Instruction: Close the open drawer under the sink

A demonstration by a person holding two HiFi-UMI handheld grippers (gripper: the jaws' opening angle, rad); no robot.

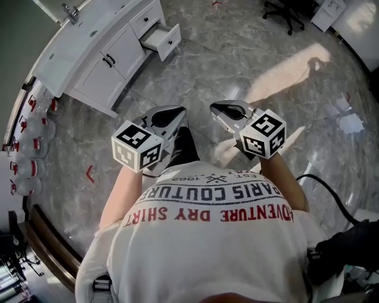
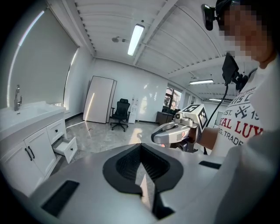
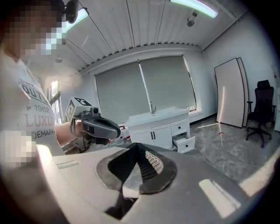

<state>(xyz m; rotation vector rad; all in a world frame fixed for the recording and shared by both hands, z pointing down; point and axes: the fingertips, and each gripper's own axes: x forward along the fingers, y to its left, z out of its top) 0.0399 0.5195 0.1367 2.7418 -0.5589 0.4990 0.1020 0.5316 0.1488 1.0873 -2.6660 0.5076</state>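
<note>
The white sink cabinet point(image 1: 103, 56) stands at the far left, well away from me across the marble floor. Its lower right drawer point(image 1: 162, 40) is pulled out; it also shows in the left gripper view point(image 2: 65, 148) and the right gripper view point(image 3: 184, 143). My left gripper point(image 1: 176, 112) and right gripper point(image 1: 218, 109) are held side by side close to the person's chest. Both are shut with nothing between the jaws, which meet at their tips point(image 2: 141, 148) point(image 3: 136, 146). Neither gripper is near the drawer.
A faucet point(image 1: 70, 12) sits on the counter. Several red-capped bottles point(image 1: 26, 148) line the left wall. A black office chair point(image 1: 285, 12) and a white board point(image 2: 99, 99) stand at the far side. A red mark point(image 1: 89, 173) is on the floor and a black cable point(image 1: 327, 190) at the right.
</note>
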